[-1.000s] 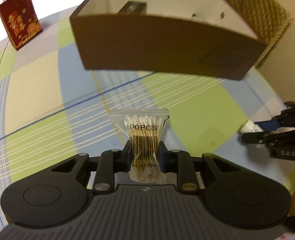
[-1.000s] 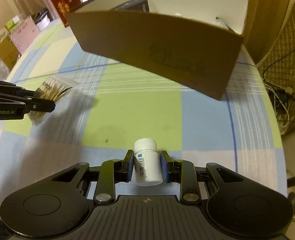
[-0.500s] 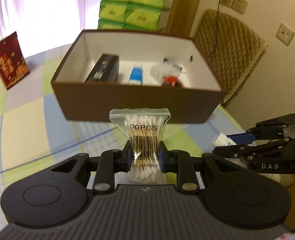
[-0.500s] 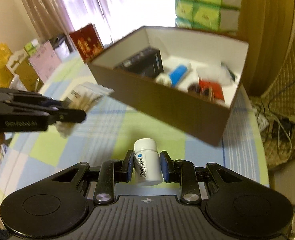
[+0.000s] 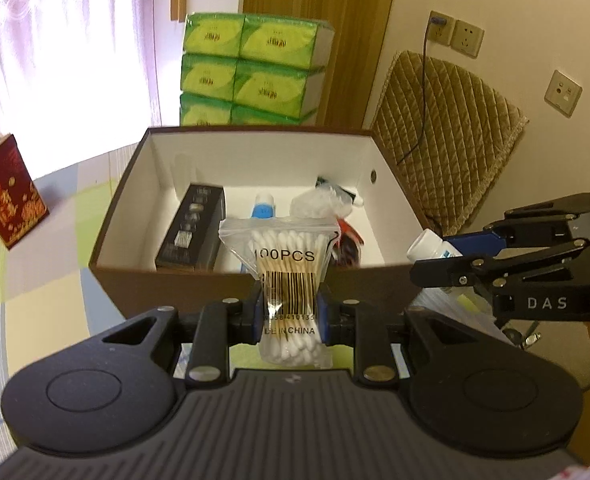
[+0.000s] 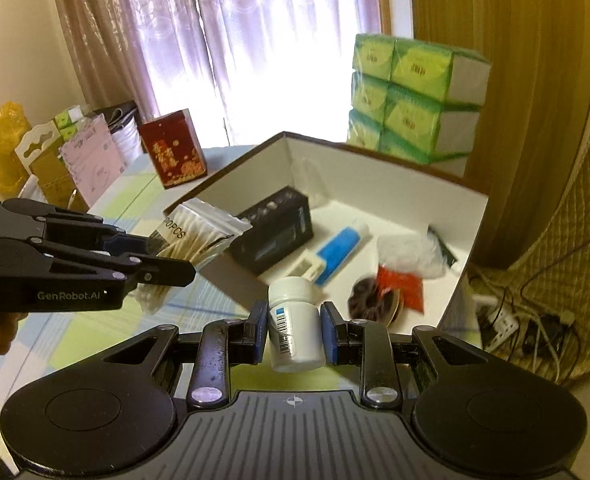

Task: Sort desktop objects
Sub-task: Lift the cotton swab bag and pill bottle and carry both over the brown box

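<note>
My left gripper [image 5: 290,312] is shut on a clear bag of cotton swabs [image 5: 285,264] marked 100PCS, held up in front of the brown box [image 5: 215,288]. My right gripper [image 6: 295,332] is shut on a white pill bottle [image 6: 295,320] with a barcode label, held above the box's near wall. Each gripper shows in the other's view: the right gripper [image 5: 451,258] at the right edge with the bottle [image 5: 427,246], the left gripper [image 6: 163,256] at the left with the bag [image 6: 199,232]. The open box [image 6: 415,184] holds a black case [image 6: 275,236], a blue tube [image 6: 339,252] and wrapped items.
The box stands on a checked tablecloth [image 5: 35,280]. A red gift box [image 5: 9,194] stands at the far left of the table. Stacked green tissue packs [image 5: 251,68] rise behind the box. A quilted chair [image 5: 443,140] and cables sit beyond the table's right edge.
Both grippers have risen with their loads: the box first showed only its front wall, and now its inside shows from above. The two grippers have come closer together.
</note>
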